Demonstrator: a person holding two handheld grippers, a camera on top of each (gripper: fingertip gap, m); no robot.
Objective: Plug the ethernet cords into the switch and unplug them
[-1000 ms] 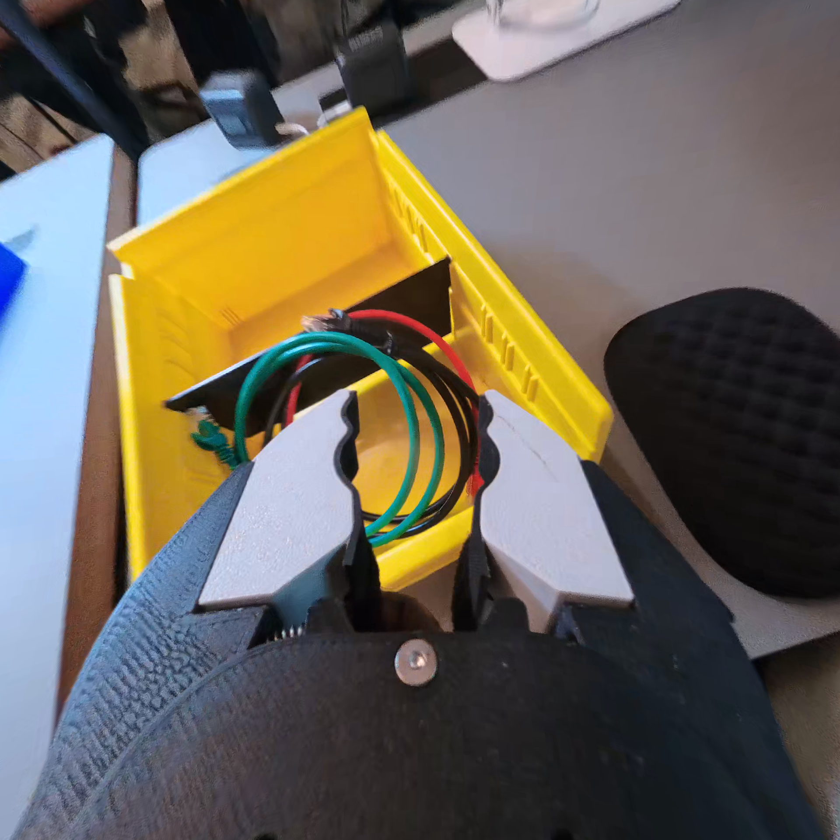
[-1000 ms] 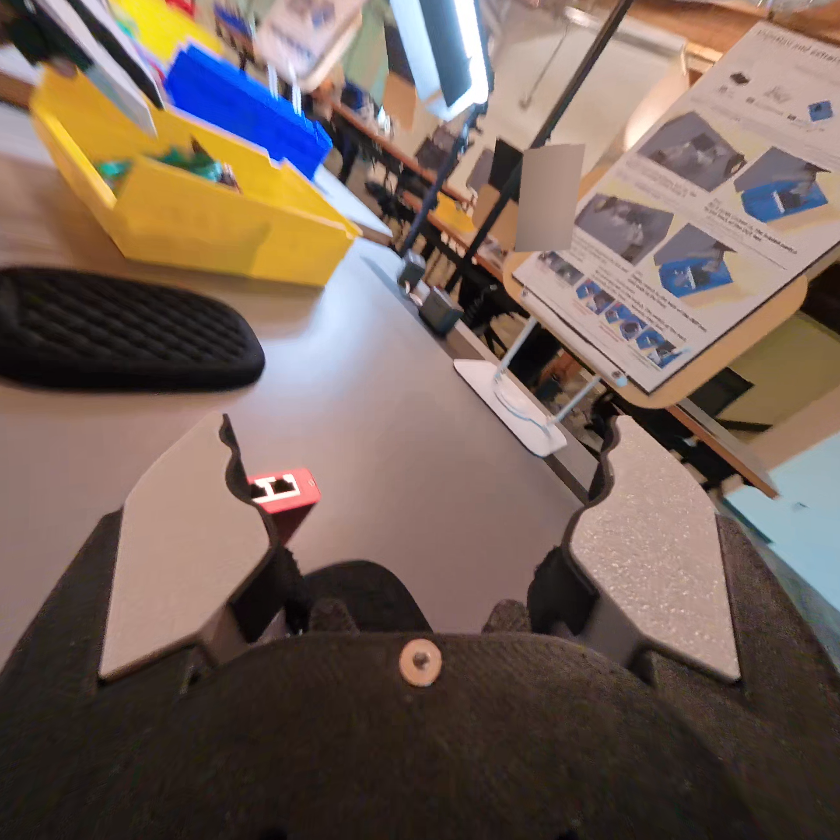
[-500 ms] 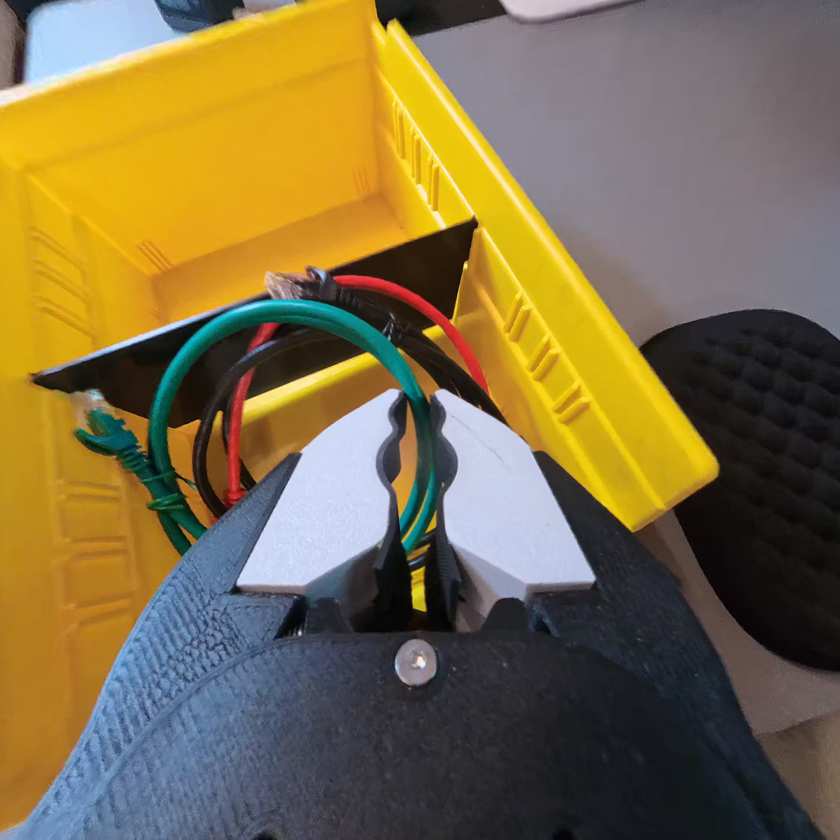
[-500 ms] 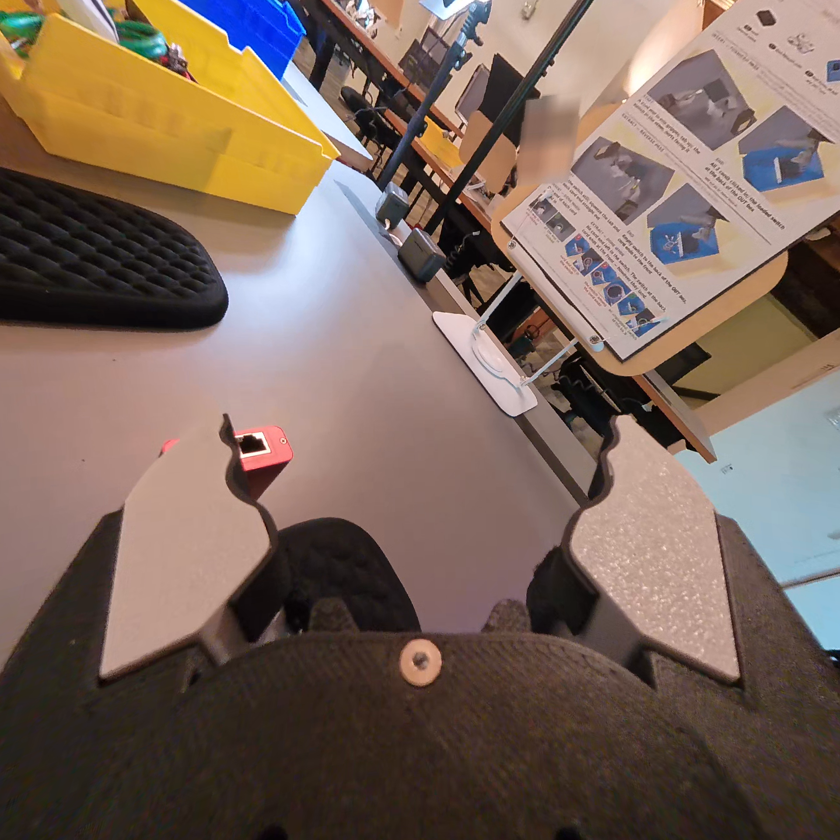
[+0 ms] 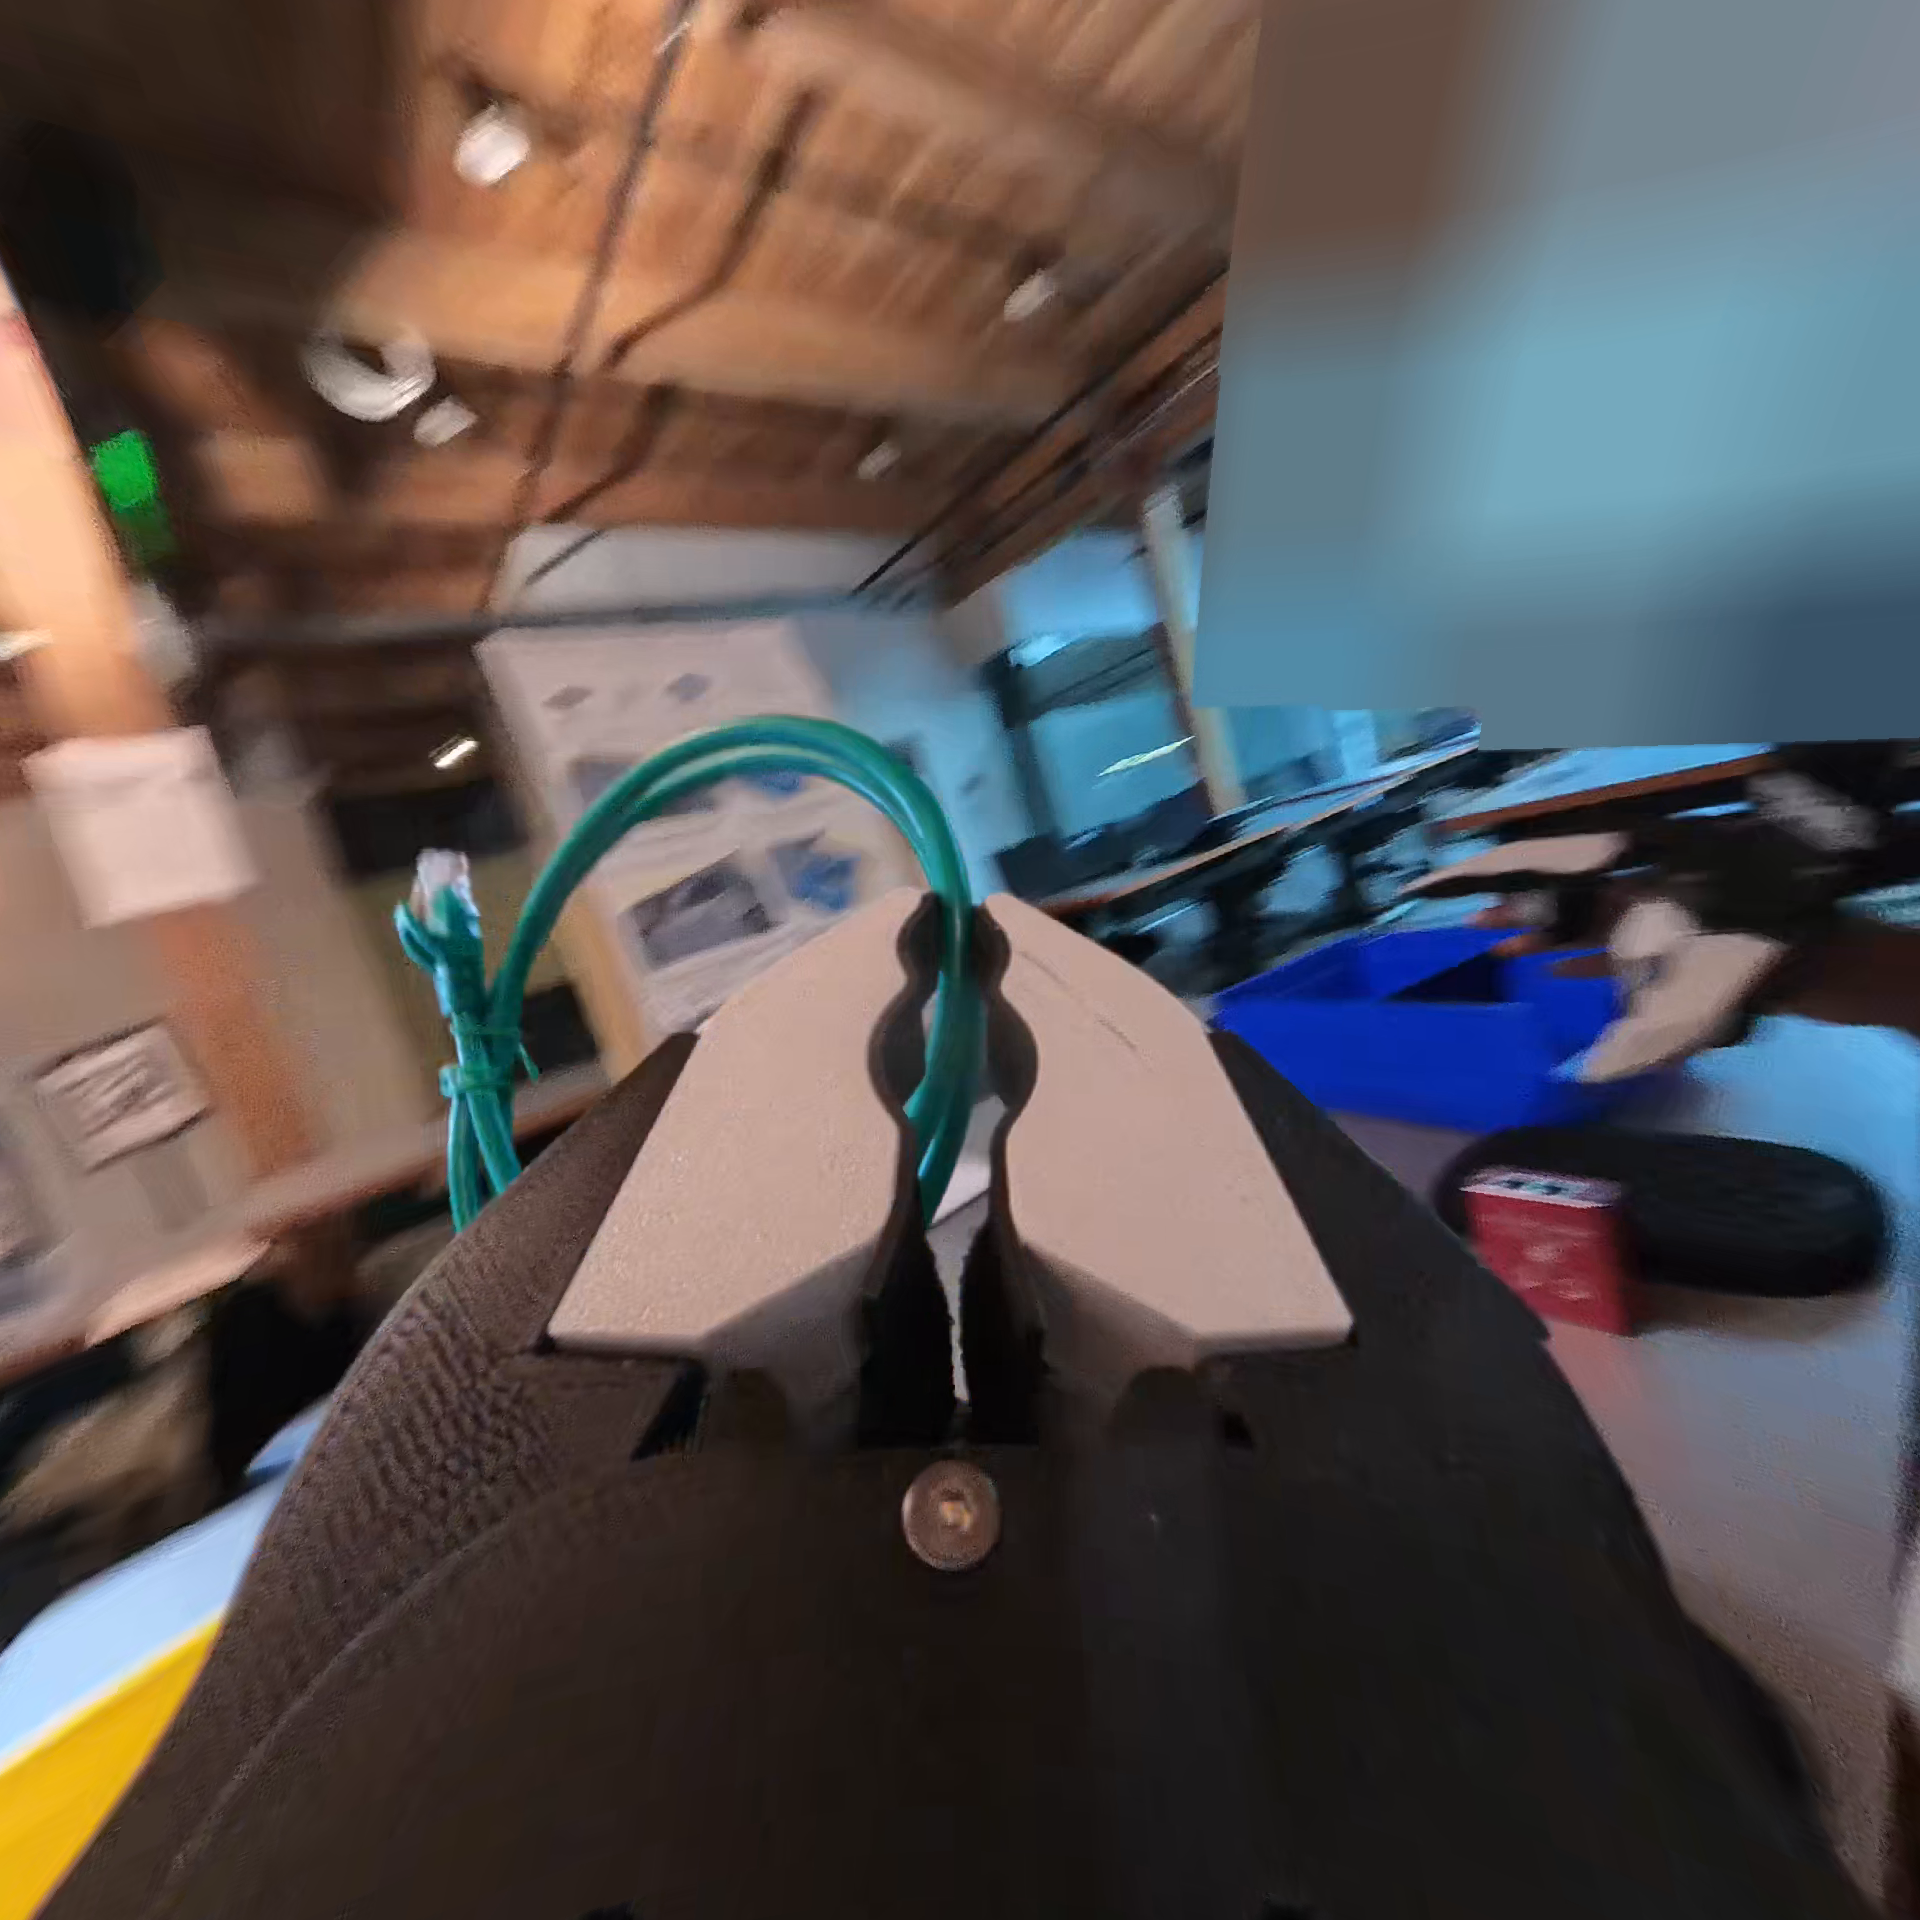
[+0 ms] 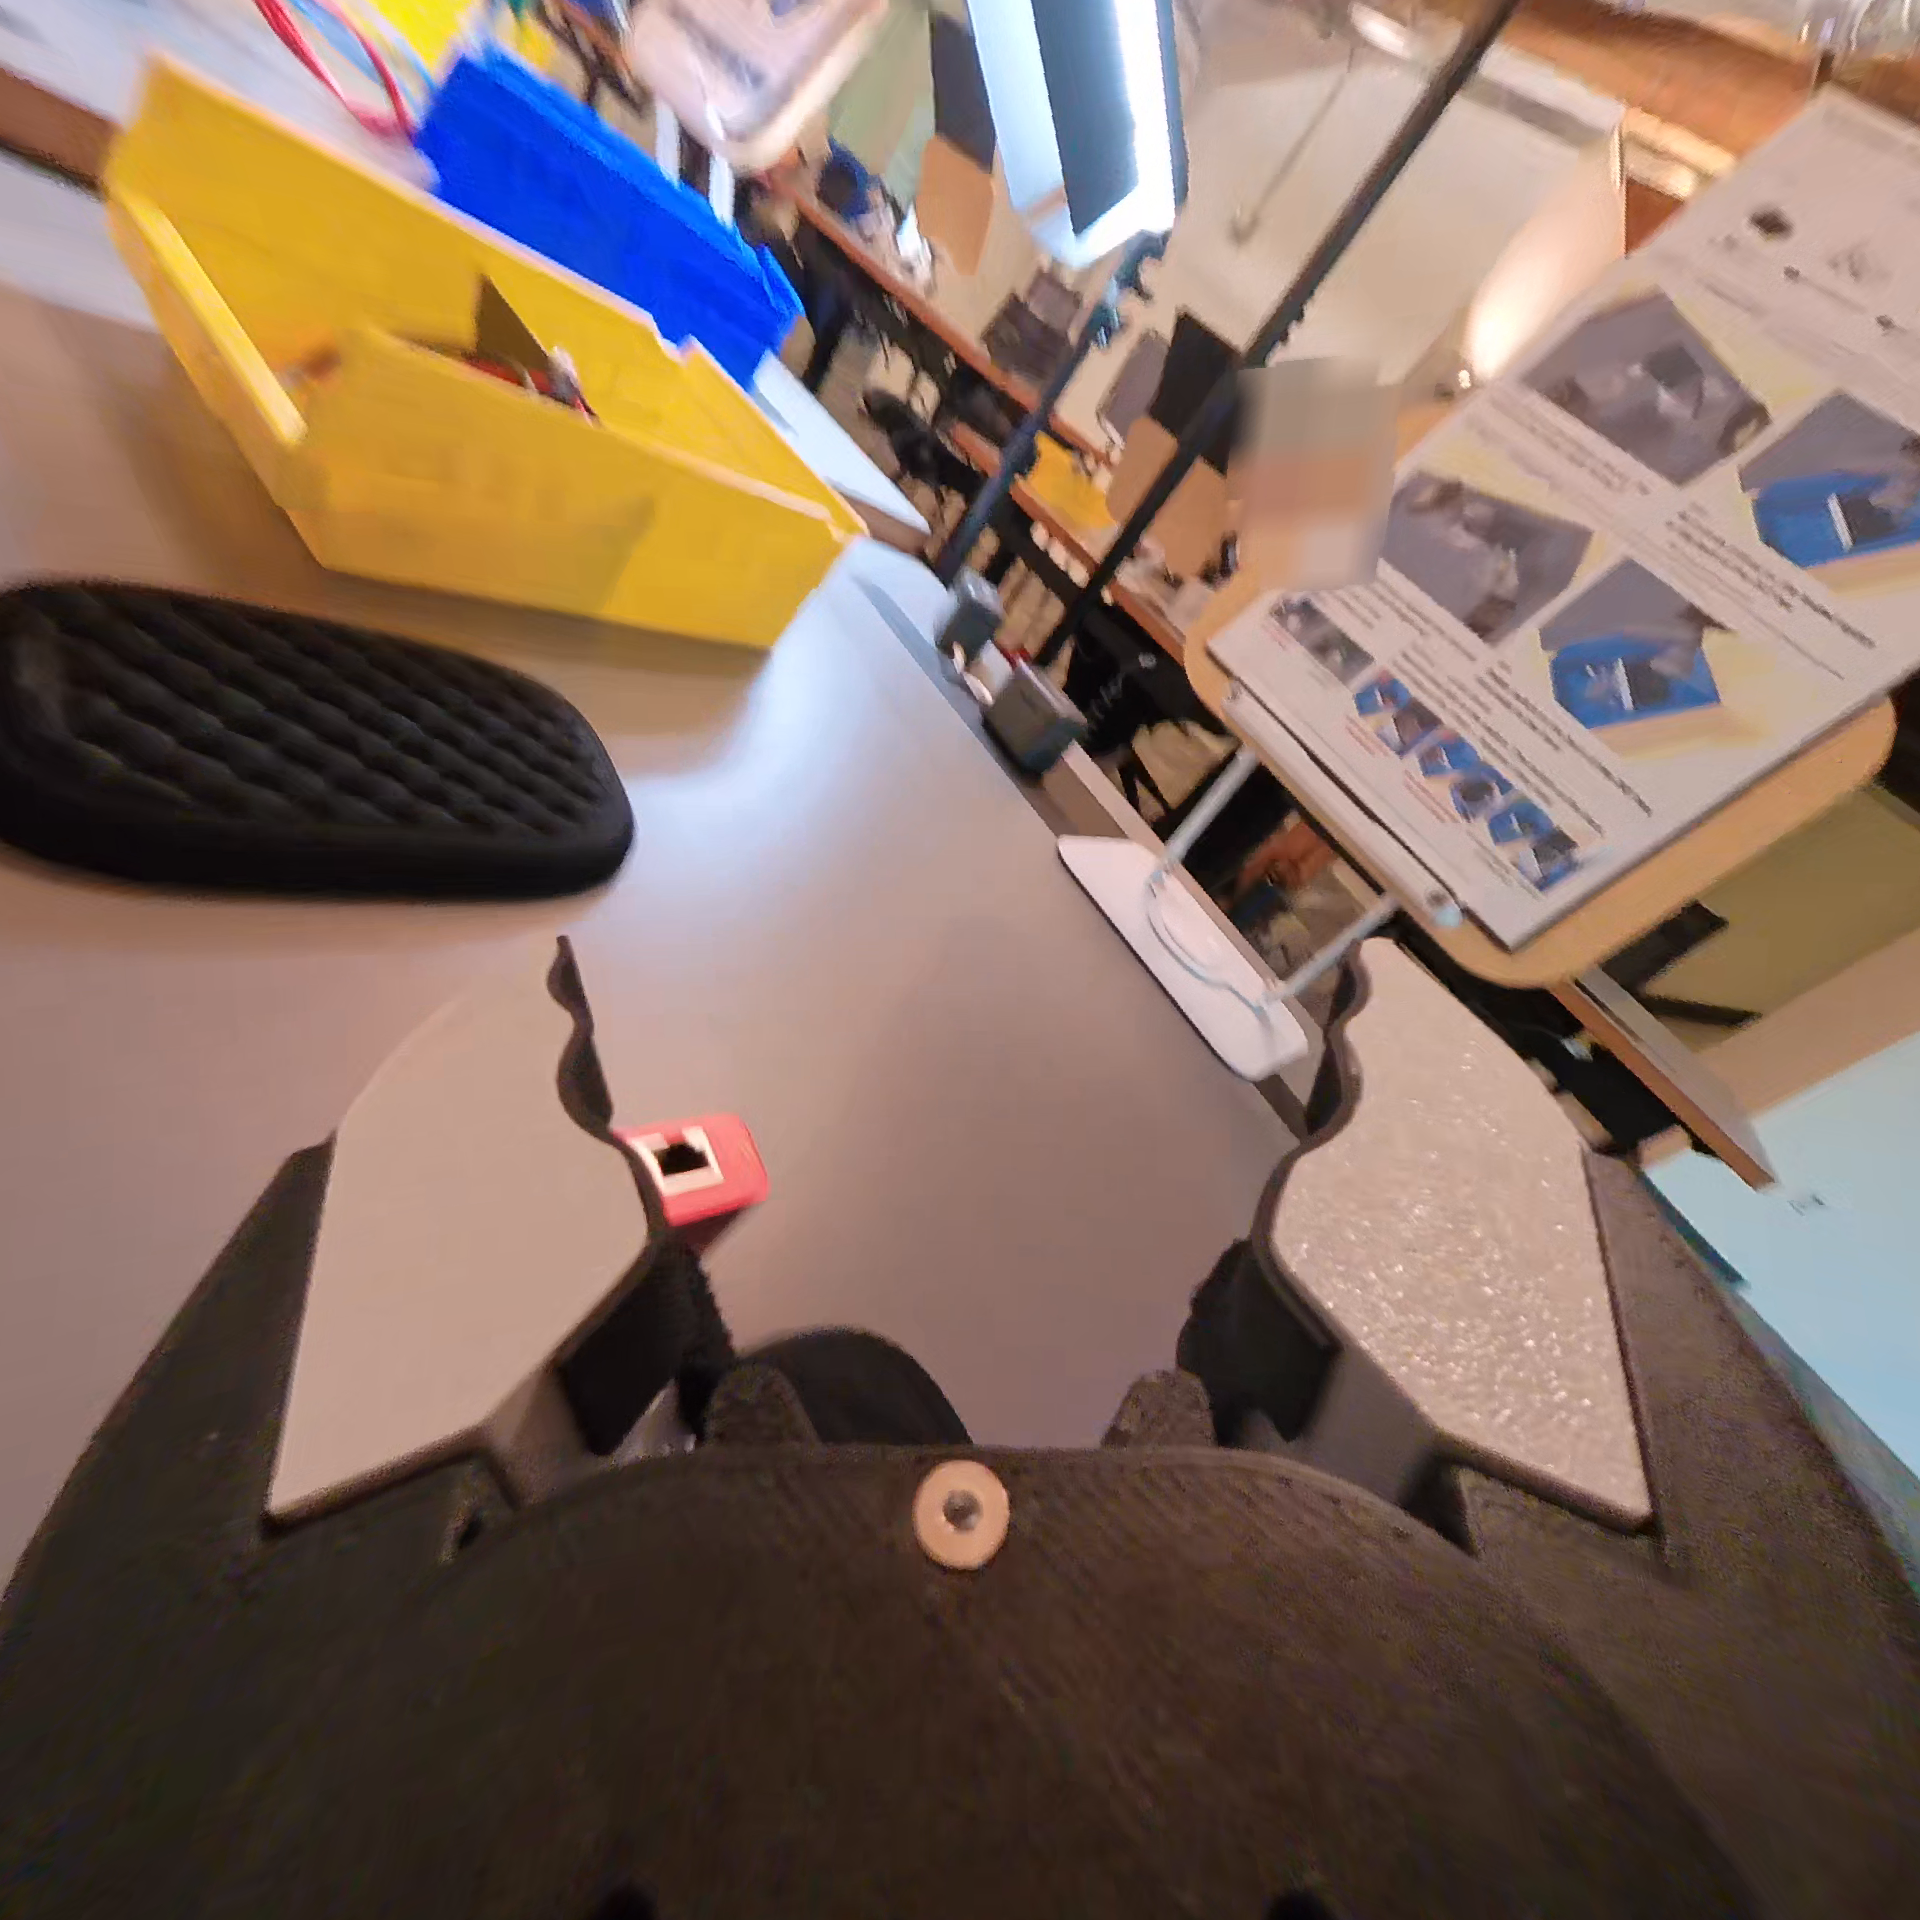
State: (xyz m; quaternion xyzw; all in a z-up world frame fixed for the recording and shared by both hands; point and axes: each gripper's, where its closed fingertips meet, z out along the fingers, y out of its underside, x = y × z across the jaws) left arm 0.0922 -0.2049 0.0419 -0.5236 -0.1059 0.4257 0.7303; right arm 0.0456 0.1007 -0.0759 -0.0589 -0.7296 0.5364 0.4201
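My left gripper (image 5: 951,920) is shut on a coiled green ethernet cord (image 5: 727,748) and holds it up in the air. The cord's clear plug (image 5: 436,868) points up at the left, with a tie around the coil below it. The small red switch (image 5: 1548,1242) stands on the grey table to the right in the left wrist view. In the right wrist view the red switch (image 6: 698,1169) lies just beside my left finger, its port facing up. My right gripper (image 6: 951,1049) is open wide and empty, low over the table.
A yellow bin (image 6: 468,436) with other cords stands at the back left, a blue bin (image 6: 592,197) behind it. A black padded wrist rest (image 6: 281,748) lies on the grey table (image 6: 935,1039). A white stand (image 6: 1184,935) holds an instruction board (image 6: 1621,623) at the right edge. About 35 centimeters separates my left fingertips from my right. My right gripper's tips are some 8 centimeters from the red switch (image 6: 698,1169).
My left gripper has lifted the green cord out of the yellow bin and swung up and right. The right gripper stayed open near the switch, shifting only slightly.
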